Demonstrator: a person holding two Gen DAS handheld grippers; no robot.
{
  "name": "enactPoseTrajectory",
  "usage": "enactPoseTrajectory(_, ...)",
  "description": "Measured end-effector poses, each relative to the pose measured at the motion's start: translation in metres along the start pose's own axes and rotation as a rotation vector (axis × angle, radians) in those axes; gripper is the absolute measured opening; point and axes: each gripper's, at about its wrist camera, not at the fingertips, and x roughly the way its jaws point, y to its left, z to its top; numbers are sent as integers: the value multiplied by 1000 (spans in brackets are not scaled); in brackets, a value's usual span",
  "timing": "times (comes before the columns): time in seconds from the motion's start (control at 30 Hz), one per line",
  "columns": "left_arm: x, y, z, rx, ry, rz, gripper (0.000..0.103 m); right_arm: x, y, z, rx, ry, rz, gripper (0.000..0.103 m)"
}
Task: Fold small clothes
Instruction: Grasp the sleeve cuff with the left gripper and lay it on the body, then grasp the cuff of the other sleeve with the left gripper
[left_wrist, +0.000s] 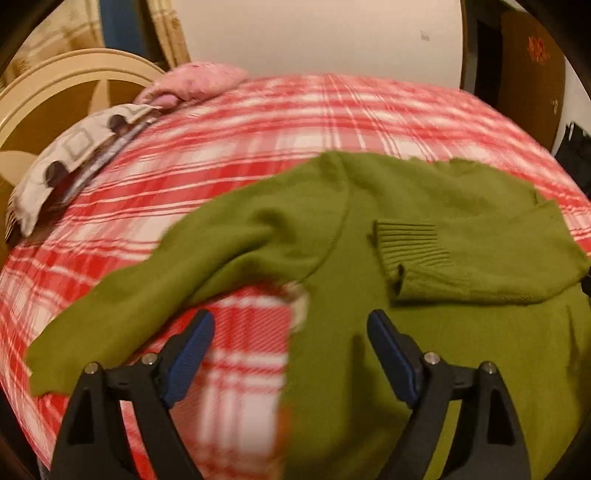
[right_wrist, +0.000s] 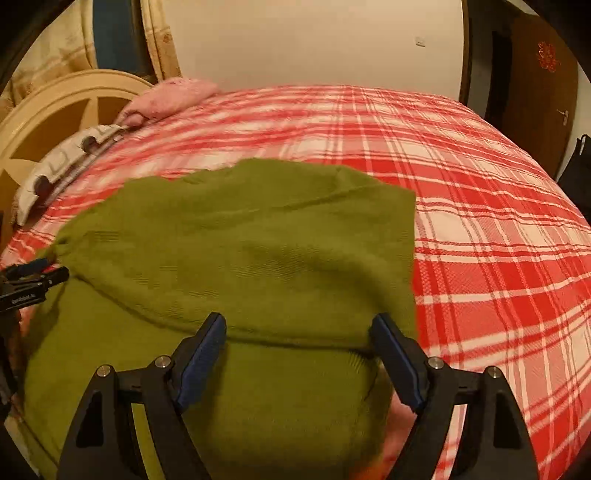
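A green knit sweater (left_wrist: 424, 236) lies on the red and white plaid bed cover (left_wrist: 258, 122). In the left wrist view its right sleeve is folded across the body, ribbed cuff (left_wrist: 410, 243) on top, and its left sleeve (left_wrist: 140, 291) stretches out to the left. My left gripper (left_wrist: 290, 325) is open and empty above the sweater's left edge. In the right wrist view the sweater (right_wrist: 240, 251) shows with its right side folded over. My right gripper (right_wrist: 299, 328) is open and empty over that fold. The left gripper's tip (right_wrist: 40, 273) shows at the left edge.
A pink pillow (left_wrist: 199, 81) and a patterned pillow (left_wrist: 74, 155) lie at the bed's left end by a cream headboard (left_wrist: 55, 88). A white wall (left_wrist: 321, 37) stands behind. A brown door (right_wrist: 539, 88) is at the far right. Plaid cover (right_wrist: 498, 221) extends right of the sweater.
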Motion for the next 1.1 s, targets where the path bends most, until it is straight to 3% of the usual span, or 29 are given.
enactPoseTrajectory(0.3,-47,104,-56,-158,-39,146,93,-34,43,-37,-87,-45,54,82)
enactPoseTrajectory(0.57,-47,181,-77,-305,-23,259,93,-40,91,-51,-198,-45,83,82)
enactPoseTrajectory(0.7,-42,218,-83,-374,-37,330,93,-36,98,-51,-196,-35,85,82)
enactPoseTrajectory(0.87,-28,266,-87,-489,-40,335,91,-25,101,-47,-175,-38,56,82)
enactPoseTrajectory(0.97,-16,279,-86,-521,-28,315,85,-19,102,-51,-164,-35,46,82)
enactPoseTrajectory(1.07,-4,284,-86,-553,-8,265,67,-10,105,-60,-182,-16,28,82)
enactPoseTrajectory(1.1,0,284,-86,-561,-3,244,54,-7,106,-62,-186,-8,24,82)
